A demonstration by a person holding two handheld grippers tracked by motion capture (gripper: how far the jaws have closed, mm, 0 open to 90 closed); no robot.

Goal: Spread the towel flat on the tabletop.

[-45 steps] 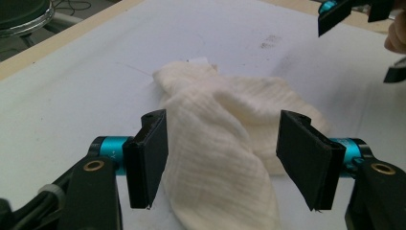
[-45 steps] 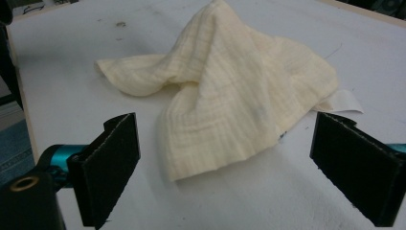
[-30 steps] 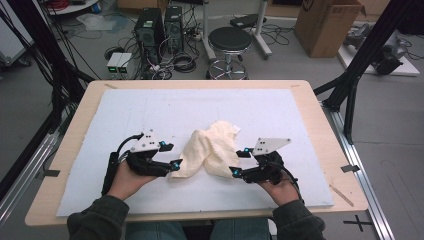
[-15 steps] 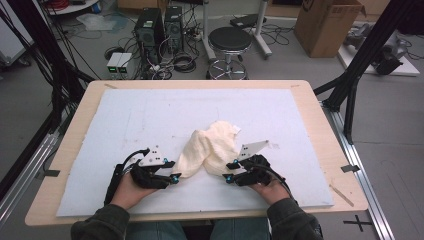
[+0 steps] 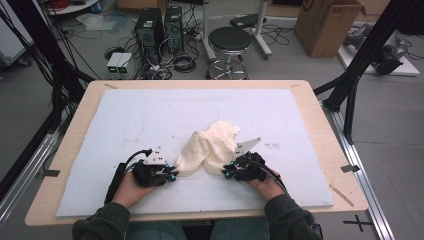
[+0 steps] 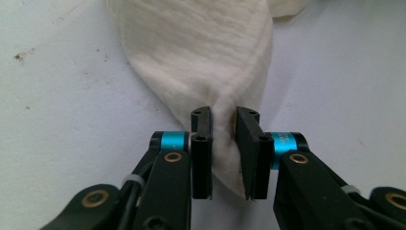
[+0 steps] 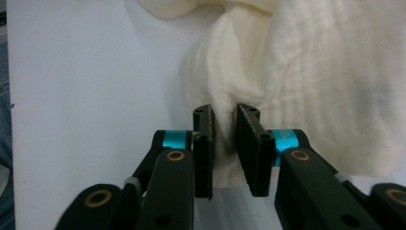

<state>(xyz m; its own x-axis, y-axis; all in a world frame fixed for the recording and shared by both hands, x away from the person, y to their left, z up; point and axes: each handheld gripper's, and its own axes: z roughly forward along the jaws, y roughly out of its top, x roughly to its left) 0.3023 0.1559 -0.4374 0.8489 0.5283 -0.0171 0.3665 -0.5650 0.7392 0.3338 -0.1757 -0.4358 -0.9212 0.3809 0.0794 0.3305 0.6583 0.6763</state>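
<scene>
The white mat (image 5: 150, 115) lies bare all around — only the bunched cloth (image 5: 212, 145) stands mid-table between both hands.

table (image 5: 320, 130): light wooden top, rounded corners, rim bare on all sides | white mat (image 5: 150, 120): lies flat on table, covers most of the top, faint marks on its surface | cream cloth (image 5: 210, 147): crumpled in a heap on the mat, near the middle, toward the person's edge

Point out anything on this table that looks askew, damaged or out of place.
Only the cream cloth stands out: it lies crumpled in a heap on the white mat, a corner pinched in the left gripper and another in the right gripper.
</scene>
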